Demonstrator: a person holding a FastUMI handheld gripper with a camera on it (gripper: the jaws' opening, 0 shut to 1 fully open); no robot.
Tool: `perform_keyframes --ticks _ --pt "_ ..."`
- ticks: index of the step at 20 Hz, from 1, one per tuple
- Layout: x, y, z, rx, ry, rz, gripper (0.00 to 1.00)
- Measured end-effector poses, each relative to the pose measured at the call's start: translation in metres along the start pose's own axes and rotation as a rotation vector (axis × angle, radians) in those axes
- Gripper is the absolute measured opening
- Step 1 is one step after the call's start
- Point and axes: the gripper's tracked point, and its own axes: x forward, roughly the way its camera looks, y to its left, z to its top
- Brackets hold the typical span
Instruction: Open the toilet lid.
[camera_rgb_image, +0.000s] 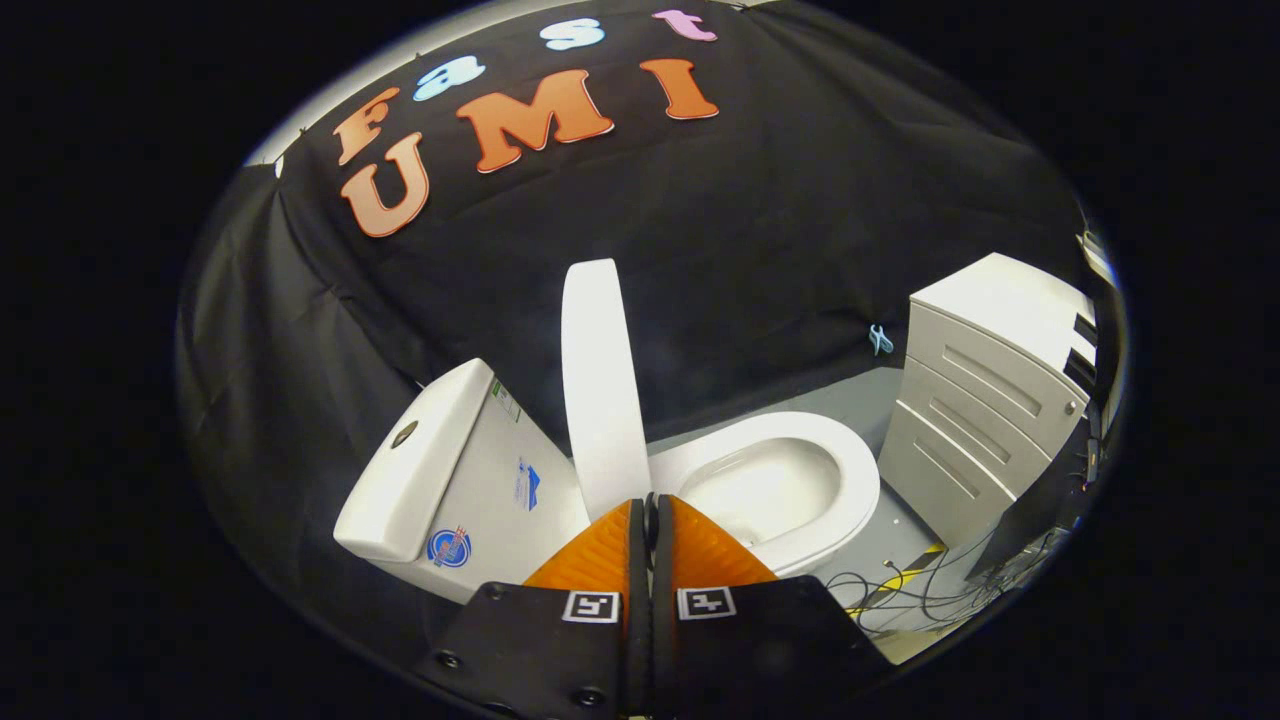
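Observation:
The white toilet lid (598, 385) stands raised, close to upright, seen edge-on just beyond my fingertips. To its right the seat ring (858, 480) lies flat around the open bowl (765, 490). Left of the lid is the white cistern (455, 470) with a round button on top and stickers on its side. My gripper (650, 510) is shut, its two orange fingers (595, 550) pressed together with nothing between them. The tips sit right at the lid's lower edge; I cannot tell whether they touch it.
A white drawer cabinet (985, 390) stands right of the bowl. Loose cables and yellow-black tape (915, 580) lie on the grey floor in front of it. A small blue clip (880, 340) hangs on the black cloth wall behind.

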Motion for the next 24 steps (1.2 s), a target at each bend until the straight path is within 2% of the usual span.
perform_keyframes --ticks 14,18,24 --pt "-0.006 0.083 -0.018 -0.187 -0.084 0.005 0.08" --pt "-0.007 0.108 -0.029 -0.201 -0.08 0.035 0.08" --pt "-0.008 0.146 -0.05 -0.293 -0.075 0.086 0.08"
